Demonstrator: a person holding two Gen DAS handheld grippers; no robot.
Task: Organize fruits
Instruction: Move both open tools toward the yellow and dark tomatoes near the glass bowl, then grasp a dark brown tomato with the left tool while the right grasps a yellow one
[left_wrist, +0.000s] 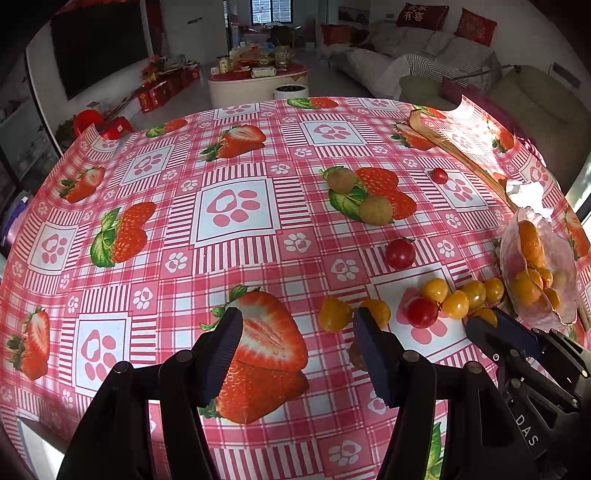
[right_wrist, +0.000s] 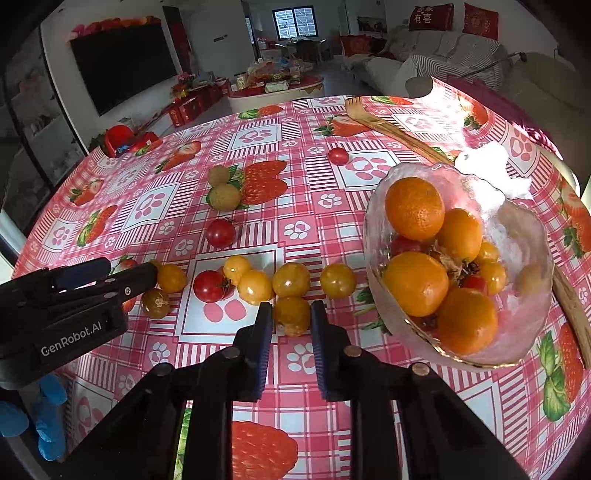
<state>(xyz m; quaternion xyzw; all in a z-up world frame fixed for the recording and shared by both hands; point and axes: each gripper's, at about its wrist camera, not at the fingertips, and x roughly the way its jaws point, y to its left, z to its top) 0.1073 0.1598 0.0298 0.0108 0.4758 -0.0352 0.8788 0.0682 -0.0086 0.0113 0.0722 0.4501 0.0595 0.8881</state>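
The right gripper (right_wrist: 291, 314) pinches a yellow cherry tomato (right_wrist: 291, 315) left of the glass bowl (right_wrist: 532, 236); the left gripper (left_wrist: 297, 328) stands spread, empty, farther left.

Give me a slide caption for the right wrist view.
Right gripper shut on a yellow cherry tomato beside the glass fruit bowl.

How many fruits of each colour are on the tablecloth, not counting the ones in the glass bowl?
Yellow tomatoes: 7
Red tomatoes: 3
Beige-green round fruits: 2
Brownish-olive fruit: 1
Total: 13
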